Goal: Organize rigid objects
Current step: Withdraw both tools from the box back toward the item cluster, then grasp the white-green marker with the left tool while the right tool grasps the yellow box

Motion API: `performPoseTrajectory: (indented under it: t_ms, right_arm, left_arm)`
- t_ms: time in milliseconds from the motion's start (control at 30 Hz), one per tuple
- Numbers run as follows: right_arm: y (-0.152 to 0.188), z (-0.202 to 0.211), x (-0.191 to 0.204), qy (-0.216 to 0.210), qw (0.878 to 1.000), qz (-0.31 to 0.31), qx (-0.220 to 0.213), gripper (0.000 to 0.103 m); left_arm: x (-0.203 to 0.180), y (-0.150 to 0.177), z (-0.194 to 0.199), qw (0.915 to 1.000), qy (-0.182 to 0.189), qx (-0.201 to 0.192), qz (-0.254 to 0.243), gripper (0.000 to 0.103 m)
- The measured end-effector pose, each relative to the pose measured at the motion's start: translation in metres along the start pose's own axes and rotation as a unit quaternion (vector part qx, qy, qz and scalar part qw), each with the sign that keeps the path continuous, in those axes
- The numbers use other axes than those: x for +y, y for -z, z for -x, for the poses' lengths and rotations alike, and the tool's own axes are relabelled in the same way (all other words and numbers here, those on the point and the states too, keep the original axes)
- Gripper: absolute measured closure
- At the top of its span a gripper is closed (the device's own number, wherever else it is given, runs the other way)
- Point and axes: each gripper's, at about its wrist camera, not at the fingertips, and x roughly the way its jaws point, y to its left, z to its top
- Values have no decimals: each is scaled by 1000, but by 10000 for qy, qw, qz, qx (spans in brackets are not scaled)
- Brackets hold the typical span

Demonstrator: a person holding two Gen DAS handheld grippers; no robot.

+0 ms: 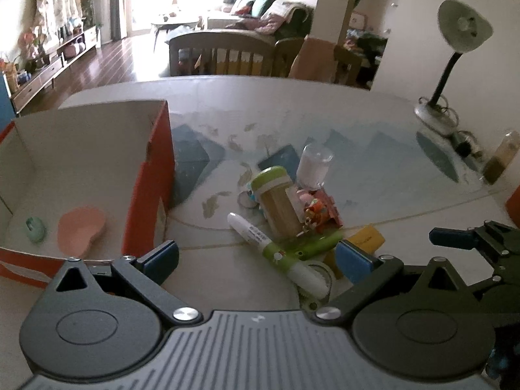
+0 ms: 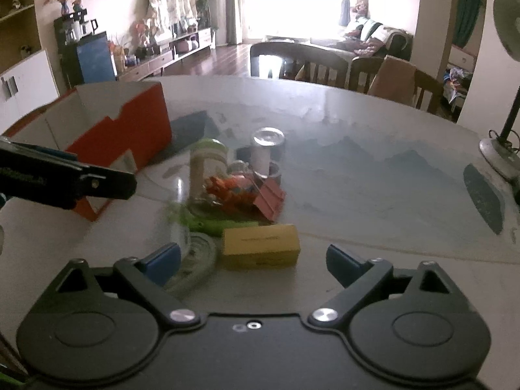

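Nearest the lens in the left wrist view, the left gripper (image 1: 256, 260) stands released, its blue pads spread wide with nothing pressed between them; a white and green pen (image 1: 279, 253) lies on the table beyond the gap. The right gripper (image 2: 253, 260) is likewise spread, its pads apart and clear of the yellow box (image 2: 260, 250) that lies flat just ahead of them.

Taking the yellow box as the landmark: a roll of clear tape (image 2: 195, 260) lies just to its left, touching or nearly touching it. Behind the box sits the heap of rigid objects, with a green-capped wooden cylinder (image 1: 276, 201) leaning among them, a small orange and red toy (image 2: 230, 191) and a red card-like piece (image 2: 269, 198) against it. Further back from the box stands a clear plastic cup (image 1: 313, 169), upright on the table.

Well to the left of the box is the orange cardboard carton (image 1: 152, 175), open at the top, its near wall low. Inside it, on the pale floor, lie a pink dish (image 1: 81, 227) and a small mint-green object (image 1: 35, 227), a little apart from one another.

Far to the right of the box, at the edge of the table (image 2: 357, 123), stands a desk lamp (image 1: 455, 65) with a brown bottle (image 1: 500, 159) near its base.
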Motion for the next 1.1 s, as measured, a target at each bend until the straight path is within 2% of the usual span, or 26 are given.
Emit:
performPoseTrajectory:
  t_ms: [333, 733, 800, 867, 900, 967, 1033, 1067, 1100]
  right_arm:
    - [1, -39, -9, -171, 9987, 216, 434, 8]
    - [-4, -55, -11, -367, 9972, 283, 585, 11]
    - [-5, -58, -12, -383, 9970, 273, 611, 14]
    - [-6, -61, -12, -407, 9968, 263, 642, 15]
    - [-6, -62, -12, -427, 9967, 264, 644, 16]
    - [-6, -64, -12, -435, 9966, 265, 655, 19]
    - [-7, -65, -12, -446, 9965, 243, 662, 22]
    - [-7, -65, -12, -453, 9965, 236, 657, 23]
    - [-7, -65, -11, -442, 9966, 244, 651, 23]
  left_arm:
    - [-9, 3, -55, 9977, -189, 618, 207, 0]
    - [-5, 6, -91, 9932, -205, 1051, 455, 1]
    - [-5, 6, -91, 9931, -174, 1056, 487, 7]
    - [-4, 5, -92, 9928, -28, 1072, 530, 21]
    - [-4, 5, -92, 9927, 36, 1063, 565, 25]
    - [-4, 4, -92, 9926, 143, 1044, 611, 42]
    - [-4, 3, -91, 9922, 183, 1038, 661, 52]
    - [-3, 3, -91, 9919, 188, 1038, 707, 62]
    - [-1, 3, -91, 9913, 241, 1046, 765, 65]
